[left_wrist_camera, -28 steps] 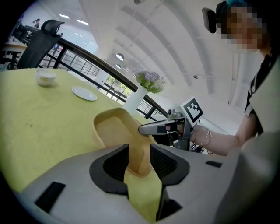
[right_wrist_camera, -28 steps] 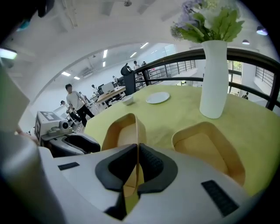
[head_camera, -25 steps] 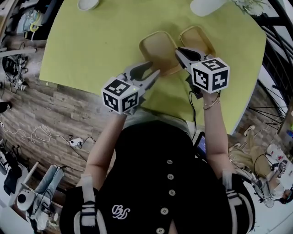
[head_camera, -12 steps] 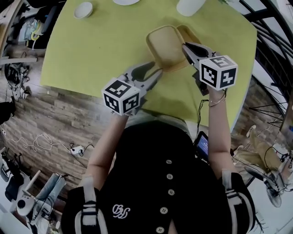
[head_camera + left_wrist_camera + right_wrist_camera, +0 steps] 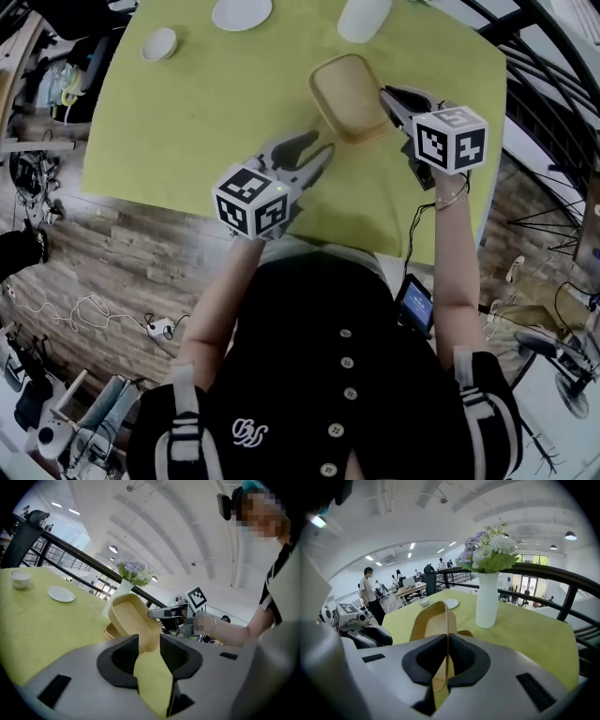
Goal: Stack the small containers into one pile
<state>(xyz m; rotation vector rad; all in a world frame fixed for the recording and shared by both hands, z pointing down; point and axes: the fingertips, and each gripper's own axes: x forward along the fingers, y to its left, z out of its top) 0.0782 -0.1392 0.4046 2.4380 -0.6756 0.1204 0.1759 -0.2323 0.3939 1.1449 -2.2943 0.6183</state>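
Pinching the rim of the tan container (image 5: 345, 94), my right gripper (image 5: 392, 101) is clamped tight and holds it tilted over the second container (image 5: 110, 631), which sits on the green table (image 5: 206, 112). My left gripper (image 5: 314, 155) hovers close beside them, its jaws apart though they have just been closing a little, with nothing between them. Farther off stand a white vase (image 5: 364, 17), a plate (image 5: 241, 13) and a small bowl (image 5: 157, 42).

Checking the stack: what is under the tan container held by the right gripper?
A second tan container sits beneath the held container, on the yellow tablecloth. Only a bit of its rim shows; its inside is covered.
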